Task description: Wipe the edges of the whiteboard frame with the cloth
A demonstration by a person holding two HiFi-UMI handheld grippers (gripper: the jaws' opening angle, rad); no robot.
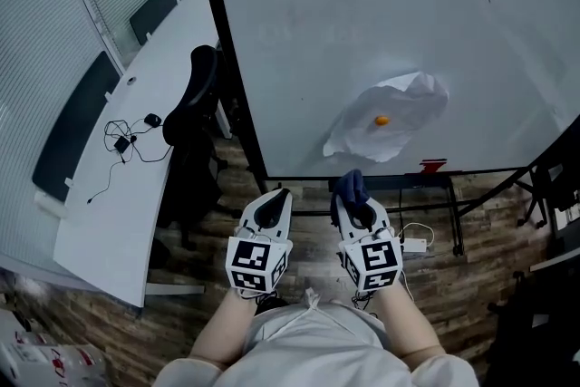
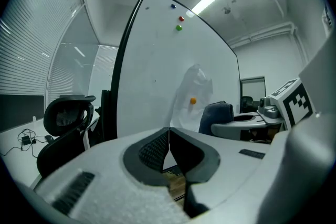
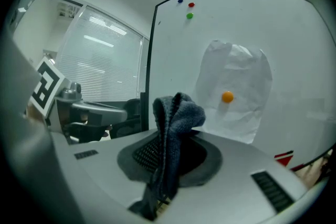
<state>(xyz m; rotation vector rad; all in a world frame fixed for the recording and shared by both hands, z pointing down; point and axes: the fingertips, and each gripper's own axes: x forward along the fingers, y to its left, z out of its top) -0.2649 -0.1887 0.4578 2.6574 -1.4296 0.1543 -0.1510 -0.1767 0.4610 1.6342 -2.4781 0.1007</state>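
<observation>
While the right tongs (image 1: 355,206) clamp the blue cloth (image 3: 176,118) and the left tongs (image 2: 168,147) sit closed, empty, neither touches the whiteboard frame (image 1: 237,77); wiping seems unstarted.

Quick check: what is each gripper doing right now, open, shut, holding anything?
Left gripper: shut, nothing between its jaws.
Right gripper: shut on the cloth.
</observation>
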